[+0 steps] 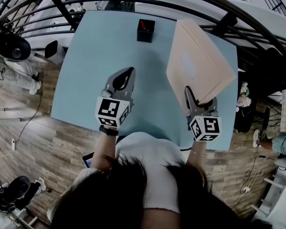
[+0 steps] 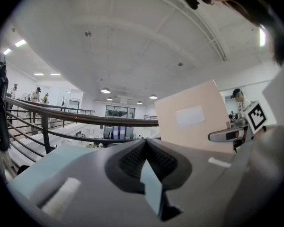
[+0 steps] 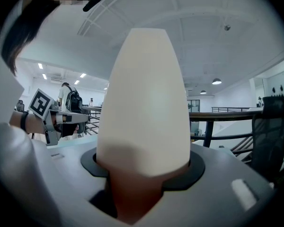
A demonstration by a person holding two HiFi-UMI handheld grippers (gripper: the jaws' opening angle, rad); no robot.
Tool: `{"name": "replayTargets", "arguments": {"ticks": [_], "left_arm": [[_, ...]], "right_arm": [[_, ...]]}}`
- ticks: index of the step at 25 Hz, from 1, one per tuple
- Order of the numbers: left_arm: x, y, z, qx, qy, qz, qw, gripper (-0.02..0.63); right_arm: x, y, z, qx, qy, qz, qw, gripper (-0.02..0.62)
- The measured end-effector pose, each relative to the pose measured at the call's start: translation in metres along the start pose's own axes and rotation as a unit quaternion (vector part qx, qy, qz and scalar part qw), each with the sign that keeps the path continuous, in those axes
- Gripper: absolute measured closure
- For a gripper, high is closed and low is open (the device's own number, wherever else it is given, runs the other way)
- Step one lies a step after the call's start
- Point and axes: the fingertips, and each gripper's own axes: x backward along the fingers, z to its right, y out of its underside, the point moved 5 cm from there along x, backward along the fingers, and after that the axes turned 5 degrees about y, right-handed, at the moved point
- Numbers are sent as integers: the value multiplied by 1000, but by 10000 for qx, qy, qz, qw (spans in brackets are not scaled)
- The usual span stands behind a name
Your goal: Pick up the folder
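Note:
The folder is a pale beige card folder with a white label. It hangs tilted above the right side of the light blue table. My right gripper is shut on its near edge. In the right gripper view the folder rises from between the jaws and hides most of what lies ahead. My left gripper is shut and empty over the middle of the table, to the left of the folder. From the left gripper view I see the folder upright at the right with the right gripper on it.
A small black box with something red in it stands near the table's far edge. A dark metal railing curves round the far side. A black chair stands to the right. Wooden floor lies on the near side.

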Motion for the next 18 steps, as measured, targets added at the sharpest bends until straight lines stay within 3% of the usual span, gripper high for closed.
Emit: {"name": "replayTargets", "arguments": {"ticks": [18], "left_arm": [[8, -9, -1, 39, -12, 210, 9998, 548]], "right_arm": [[-1, 2, -1, -11, -32, -36, 10000, 325]]}}
